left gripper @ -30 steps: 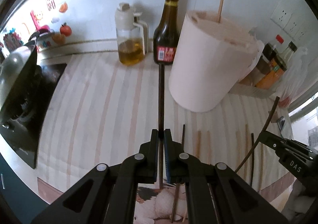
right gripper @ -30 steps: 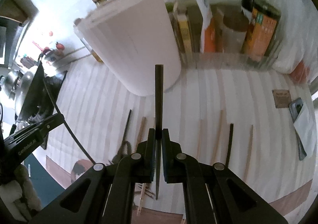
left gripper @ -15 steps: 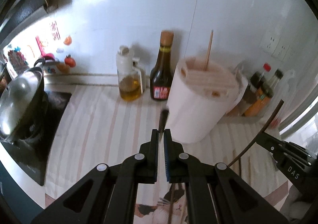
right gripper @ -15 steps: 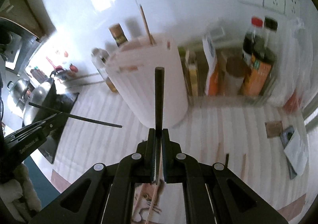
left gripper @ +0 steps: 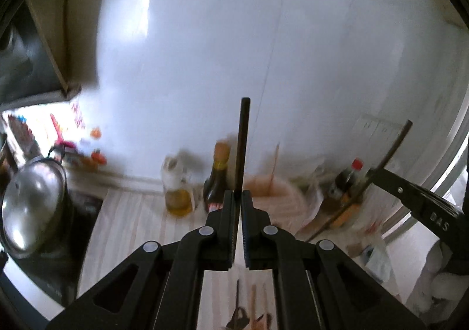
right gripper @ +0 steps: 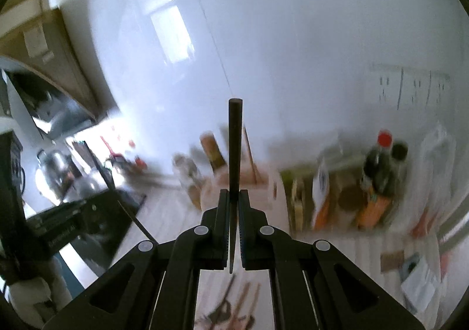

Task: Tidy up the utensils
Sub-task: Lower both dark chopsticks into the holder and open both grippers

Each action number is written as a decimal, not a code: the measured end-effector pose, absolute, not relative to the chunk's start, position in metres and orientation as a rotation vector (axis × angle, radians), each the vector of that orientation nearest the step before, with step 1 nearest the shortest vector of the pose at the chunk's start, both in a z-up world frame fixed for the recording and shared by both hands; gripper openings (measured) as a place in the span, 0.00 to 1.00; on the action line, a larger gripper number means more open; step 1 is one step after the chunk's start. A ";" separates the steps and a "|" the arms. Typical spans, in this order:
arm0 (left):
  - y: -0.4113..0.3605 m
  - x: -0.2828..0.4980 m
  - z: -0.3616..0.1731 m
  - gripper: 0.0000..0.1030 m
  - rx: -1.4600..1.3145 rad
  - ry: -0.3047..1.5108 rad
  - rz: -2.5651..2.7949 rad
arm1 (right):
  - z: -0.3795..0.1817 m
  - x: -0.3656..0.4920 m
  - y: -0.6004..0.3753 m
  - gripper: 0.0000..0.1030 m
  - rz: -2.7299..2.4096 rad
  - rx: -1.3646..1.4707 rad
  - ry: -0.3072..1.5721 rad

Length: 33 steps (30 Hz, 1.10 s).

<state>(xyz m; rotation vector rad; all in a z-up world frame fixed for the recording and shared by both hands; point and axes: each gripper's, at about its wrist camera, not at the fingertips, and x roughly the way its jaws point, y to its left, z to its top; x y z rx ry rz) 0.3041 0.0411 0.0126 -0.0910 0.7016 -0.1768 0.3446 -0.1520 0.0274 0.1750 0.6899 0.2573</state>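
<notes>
My left gripper (left gripper: 238, 198) is shut on a black chopstick (left gripper: 244, 142) that points up past the wall. My right gripper (right gripper: 233, 196) is shut on another black chopstick (right gripper: 235, 142), also pointing up. Both are raised well above the counter. The white cylindrical utensil holder (left gripper: 275, 201) stands below and behind the left fingers, with one wooden chopstick (left gripper: 275, 160) upright in it; it also shows blurred in the right wrist view (right gripper: 249, 186). The right gripper appears at the right of the left wrist view (left gripper: 378, 171). Loose chopsticks (left gripper: 252, 303) lie on the counter below.
An oil jar (left gripper: 178, 192) and a dark sauce bottle (left gripper: 218, 180) stand by the wall left of the holder. Condiment bottles (right gripper: 381, 171) crowd the right. A steel pot (left gripper: 32, 207) sits on the stove at left. The white tiled wall is close ahead.
Both grippers have lifted high off the counter with their black chopsticks, tilting upward; the holder and bottles have dropped lower in view and shrunk.
</notes>
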 end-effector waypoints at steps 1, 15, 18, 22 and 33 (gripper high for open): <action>0.039 0.309 0.023 0.02 -0.089 0.682 -0.185 | 0.037 0.347 -0.153 0.05 0.256 0.173 0.674; 0.004 0.402 0.046 0.02 -0.057 0.659 -0.268 | 0.071 0.454 -0.148 0.05 0.172 0.119 0.629; -0.001 0.421 0.025 0.02 -0.067 0.703 -0.276 | 0.055 0.475 -0.145 0.05 0.164 0.125 0.672; -0.006 0.442 -0.002 0.02 -0.063 0.756 -0.270 | 0.031 0.496 -0.136 0.05 0.147 0.100 0.717; 0.031 0.435 -0.070 0.96 -0.115 0.884 -0.114 | -0.037 0.514 -0.162 0.33 0.200 0.284 0.961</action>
